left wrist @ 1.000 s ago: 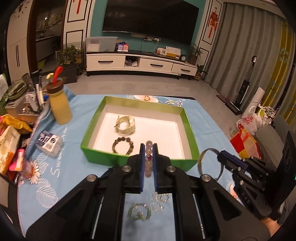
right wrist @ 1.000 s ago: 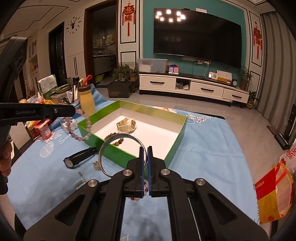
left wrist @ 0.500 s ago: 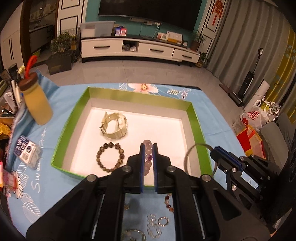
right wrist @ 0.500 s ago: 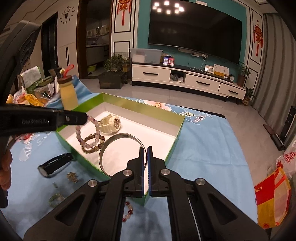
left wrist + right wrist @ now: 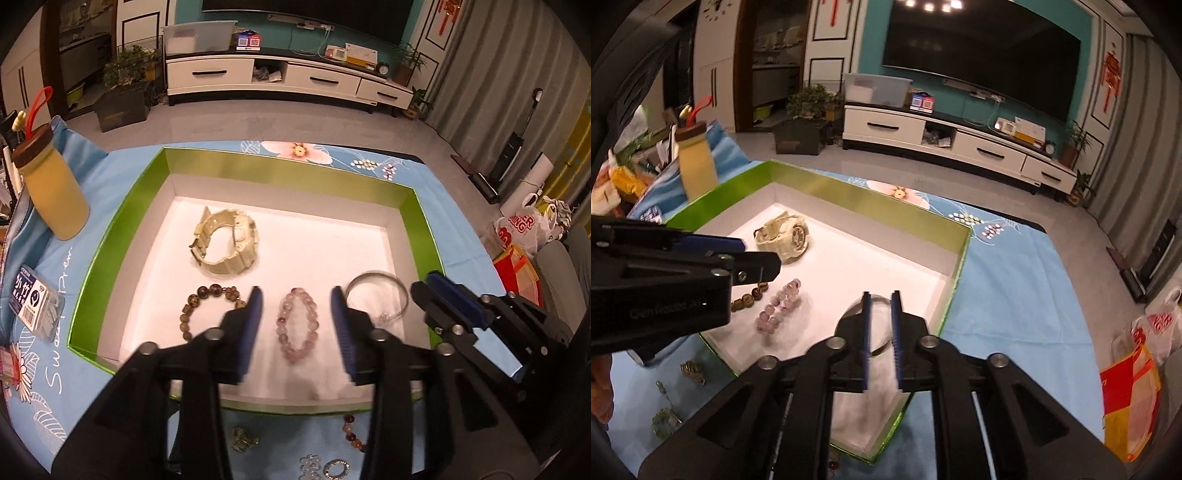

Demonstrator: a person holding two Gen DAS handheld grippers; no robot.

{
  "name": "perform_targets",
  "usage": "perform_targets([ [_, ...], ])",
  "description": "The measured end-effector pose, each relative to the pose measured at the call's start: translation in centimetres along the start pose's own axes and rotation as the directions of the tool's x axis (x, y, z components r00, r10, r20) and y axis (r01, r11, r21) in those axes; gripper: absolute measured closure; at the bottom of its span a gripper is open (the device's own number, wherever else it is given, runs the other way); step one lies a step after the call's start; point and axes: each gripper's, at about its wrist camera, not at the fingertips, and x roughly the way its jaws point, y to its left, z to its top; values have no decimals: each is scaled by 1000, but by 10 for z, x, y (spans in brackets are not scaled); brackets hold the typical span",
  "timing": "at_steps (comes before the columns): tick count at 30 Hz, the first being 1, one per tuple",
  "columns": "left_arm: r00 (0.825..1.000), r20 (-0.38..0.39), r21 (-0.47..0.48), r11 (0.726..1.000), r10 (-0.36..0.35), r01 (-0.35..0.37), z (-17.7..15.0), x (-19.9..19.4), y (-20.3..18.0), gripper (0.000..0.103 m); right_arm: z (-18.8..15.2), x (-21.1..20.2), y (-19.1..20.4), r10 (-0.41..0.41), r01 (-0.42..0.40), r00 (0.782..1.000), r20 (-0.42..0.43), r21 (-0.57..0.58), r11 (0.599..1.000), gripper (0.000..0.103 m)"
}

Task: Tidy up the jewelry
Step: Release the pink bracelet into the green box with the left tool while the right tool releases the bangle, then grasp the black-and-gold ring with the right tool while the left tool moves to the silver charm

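Observation:
A green box (image 5: pixel 122 206) with a white floor holds a cream watch (image 5: pixel 225 242), a brown bead bracelet (image 5: pixel 201 308), a pink bead bracelet (image 5: pixel 297 319) and a silver bangle (image 5: pixel 378 295). My left gripper (image 5: pixel 295 328) is open, its jaws astride the pink bracelet lying on the box floor. My right gripper (image 5: pixel 881 332) is open a little over the bangle (image 5: pixel 855 312), which rests in the box. The pink bracelet (image 5: pixel 779 304) and the watch (image 5: pixel 785 236) also show in the right wrist view.
A yellow bottle (image 5: pixel 51 192) and a small packet (image 5: pixel 35 308) stand left of the box on the blue cloth (image 5: pixel 458 236). Loose rings and beads (image 5: pixel 332 465) lie on the cloth in front of the box. Bags (image 5: pixel 521 236) sit on the floor at right.
Both grippers moved over the box and opened. The pink bracelet left the left gripper and lies in the box. The bangle left the right gripper and lies in the box.

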Motion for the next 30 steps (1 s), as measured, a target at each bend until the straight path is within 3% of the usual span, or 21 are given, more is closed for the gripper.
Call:
perform_targets([
  [2, 1000, 16, 5, 1000, 11, -11, -2, -7, 2, 40, -4, -10, -7, 8, -9, 1000, 20, 29, 1000, 90],
  [7, 996, 66, 29, 998, 53, -55, -18, -40, 12, 25, -21, -41, -28, 11, -17, 998, 54, 97, 995, 78],
  [17, 982, 99, -34, 987, 159, -156, -81, -101, 58, 18, -74, -87, -46, 24, -27, 1000, 15, 185, 982, 77],
  [22, 975, 70, -95, 974, 212, -205, -123, -123, 84, 17, -100, -104, -41, 68, -64, 998, -11, 211, 975, 77],
  [30, 974, 7, -152, 963, 227, -223, -182, -141, 101, 17, -126, -123, -22, 140, -126, 989, -46, 226, 966, 77],
])
